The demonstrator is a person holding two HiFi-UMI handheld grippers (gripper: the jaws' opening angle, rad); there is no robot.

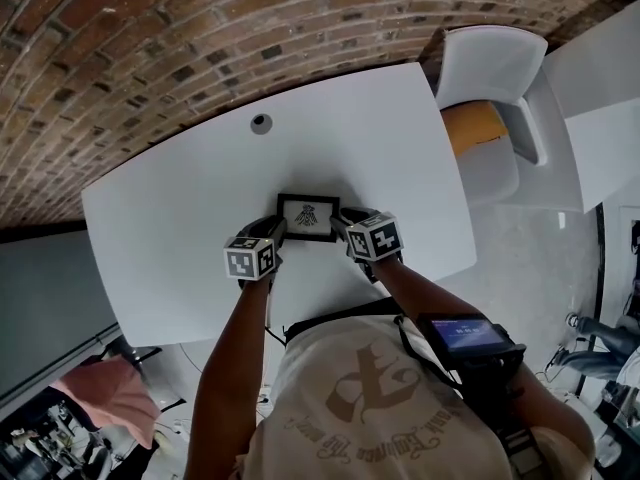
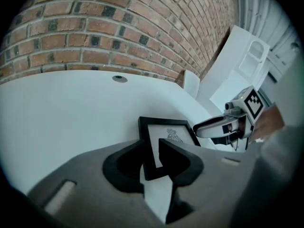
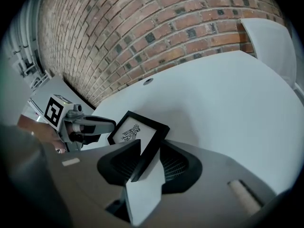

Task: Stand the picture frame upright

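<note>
Apparently upright, the picture frame (image 1: 307, 216) sits loose inside the spread left gripper (image 1: 274, 229) and right gripper (image 1: 345, 220).

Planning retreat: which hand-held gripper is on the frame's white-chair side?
The right hand-held gripper, at the picture frame's edge toward the chair; the left hand-held gripper is opposite.

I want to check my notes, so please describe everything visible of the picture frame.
The picture frame is small and landscape, with a thin black border, matte like plastic or wood, round a white sheet bearing a dark insect-like drawing. It stands on its lower edge on the white table, leaning back slightly. Its left edge sits between the open jaws of the left gripper, its right edge between those of the right gripper; neither seems to press it. Its back is hidden.
</note>
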